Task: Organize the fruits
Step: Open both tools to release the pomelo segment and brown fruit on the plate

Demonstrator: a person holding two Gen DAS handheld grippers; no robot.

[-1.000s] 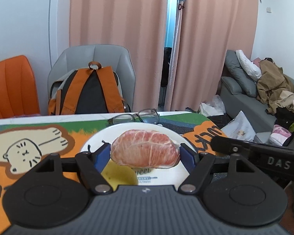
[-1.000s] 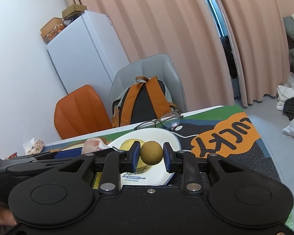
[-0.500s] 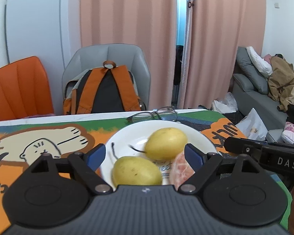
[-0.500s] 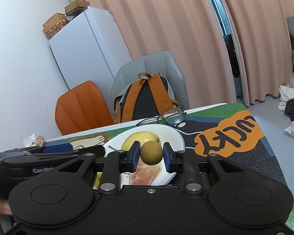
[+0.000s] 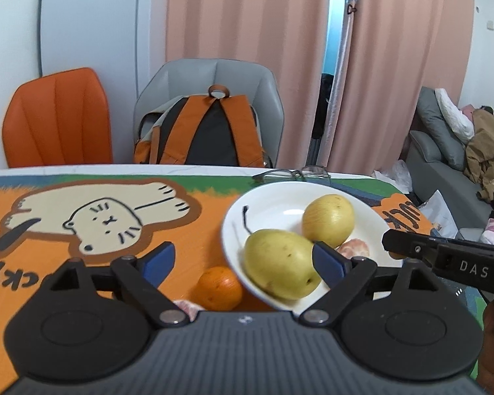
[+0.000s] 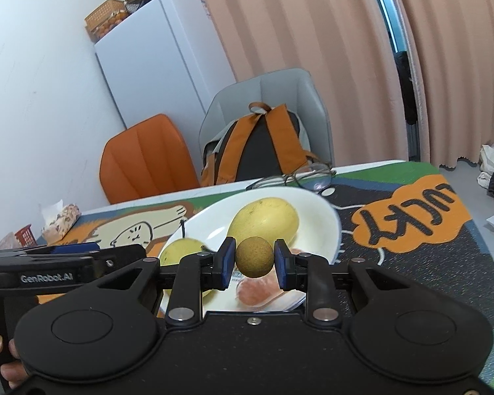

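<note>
Plate (image 5: 263, 204): peeled citrus piece (image 5: 354, 248) newly deposited beside two pears (image 5: 280, 263). Left tool (image 5: 243, 260) empty, jaws opening. Right tool (image 6: 254, 258) grips small brown fruit (image 6: 254, 256), due next.

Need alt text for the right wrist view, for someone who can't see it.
The right tongs are shut on a small brown round fruit, held over the near edge of a white plate. The plate holds two yellow pears and a peeled citrus piece. The left tongs show at left; glasses lie behind the plate.
</note>
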